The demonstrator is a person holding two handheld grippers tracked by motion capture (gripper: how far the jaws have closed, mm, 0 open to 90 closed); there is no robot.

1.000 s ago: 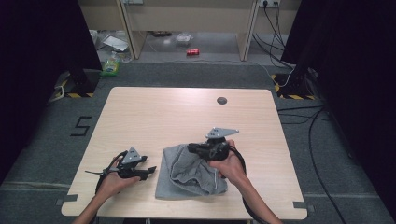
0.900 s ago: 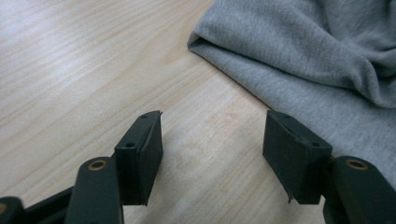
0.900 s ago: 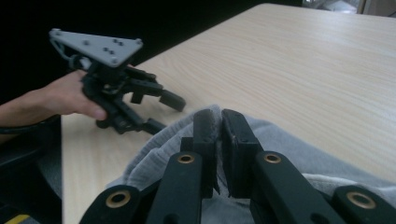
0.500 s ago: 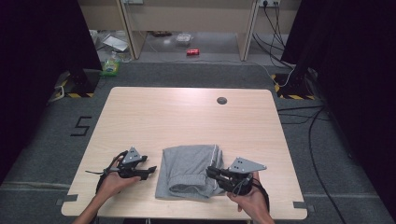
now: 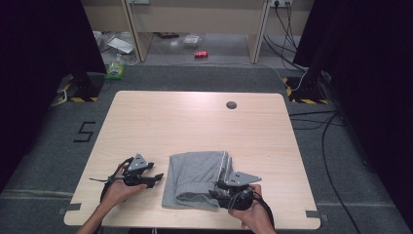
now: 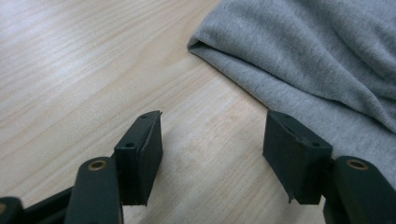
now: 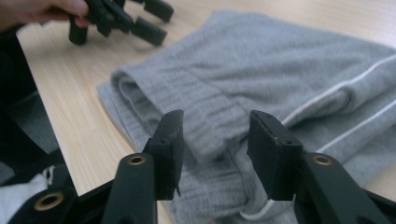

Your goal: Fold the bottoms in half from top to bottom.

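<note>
Grey sweatpants (image 5: 197, 178) are folded into a neat block on the bench (image 5: 195, 122), sitting right between your two tools. A second ago your right tool (image 5: 217, 190) was up over the middle of the pile carrying fabric; now it's dropped down to the near right corner, and its jaws have just been opening. In the right tool view the ribbed waistband (image 7: 210, 116) lies in the gap between the jaws, but nothing is pinched. Looks to me like that fold is done and laid down, so you're free to back out or set up the next one.

Your left tool (image 5: 156, 178) hasn't budged, parked just off the left edge of the pants with jaws wide and only bare wood between them.

Nothing else is near either tool. Only snag risk I'd guess is the white drawstring (image 7: 256, 213) looping under your right tool.
</note>
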